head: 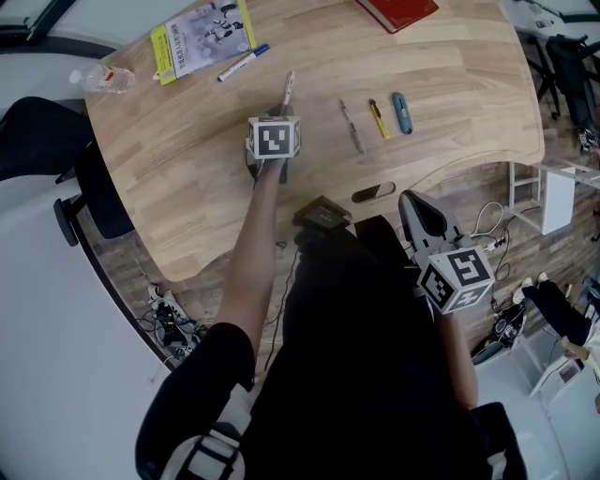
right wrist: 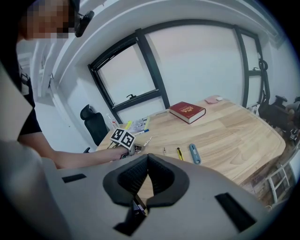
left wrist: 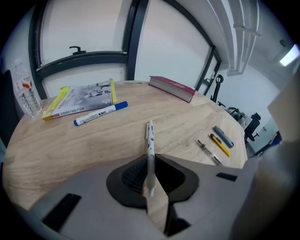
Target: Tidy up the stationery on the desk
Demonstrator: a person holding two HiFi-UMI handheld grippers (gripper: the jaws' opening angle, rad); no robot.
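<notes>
My left gripper (head: 284, 111) reaches out over the middle of the wooden desk (head: 187, 178) and is shut on a white pen (left wrist: 150, 150). The pen's tip sits between the pads and its clip end points away across the desk (head: 289, 87). Whether it is lifted off the wood I cannot tell. To its right lie a thin pen (head: 352, 127), a yellow pen (head: 378, 119) and a blue-grey cutter (head: 402, 112). A blue-capped marker (head: 242, 64) lies beside a yellow-edged booklet (head: 202, 39). My right gripper (head: 410, 199) hangs shut and empty off the desk's near edge.
A red book (head: 398, 11) lies at the far edge and a plastic bottle (head: 103, 80) at the far left corner. A black office chair (head: 94, 187) stands left of the desk. Cables and white shelving (head: 553, 197) are on the floor at right.
</notes>
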